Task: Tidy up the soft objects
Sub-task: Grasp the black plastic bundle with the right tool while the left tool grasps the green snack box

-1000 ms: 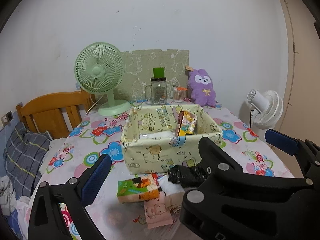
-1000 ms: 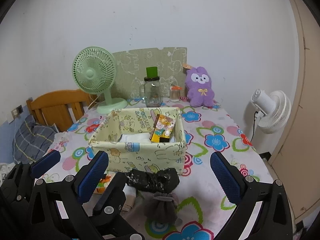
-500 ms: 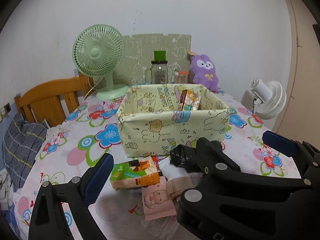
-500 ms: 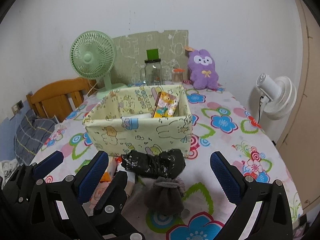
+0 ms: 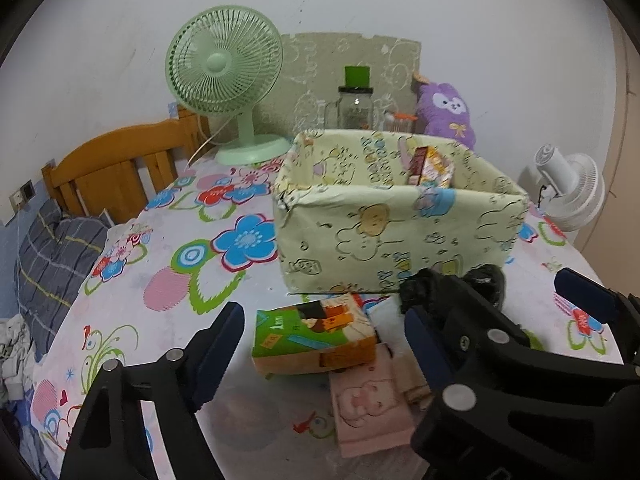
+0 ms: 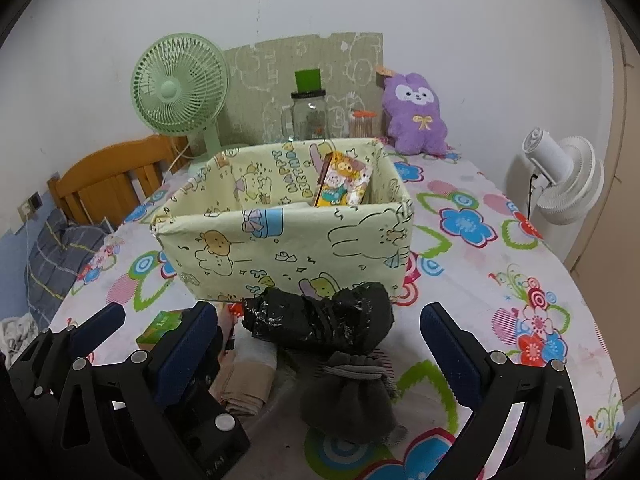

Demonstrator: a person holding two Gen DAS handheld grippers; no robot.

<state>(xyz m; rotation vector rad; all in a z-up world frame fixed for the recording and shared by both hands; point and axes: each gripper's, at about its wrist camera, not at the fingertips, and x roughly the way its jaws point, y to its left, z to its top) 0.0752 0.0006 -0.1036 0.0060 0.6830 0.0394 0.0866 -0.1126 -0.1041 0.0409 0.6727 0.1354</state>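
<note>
A pale yellow cartoon-print box (image 5: 400,232) (image 6: 288,244) stands mid-table with a colourful packet (image 6: 344,184) inside. In front of it lie a green-orange tissue pack (image 5: 316,336), a pink folded cloth (image 5: 372,400), a beige cloth (image 6: 244,384), a black crumpled bag (image 6: 320,320) and a grey drawstring pouch (image 6: 348,392). My left gripper (image 5: 320,340) is open, low over the tissue pack. My right gripper (image 6: 320,348) is open, straddling the black bag and pouch.
A green fan (image 5: 224,68), a glass jar (image 5: 356,108) and a purple plush (image 6: 416,116) stand at the back by the wall. A white fan (image 6: 560,184) is off the table's right edge. A wooden chair (image 5: 112,168) is on the left.
Both grippers have dropped lower and moved closer to the pile in front of the box. Both stay open and empty.
</note>
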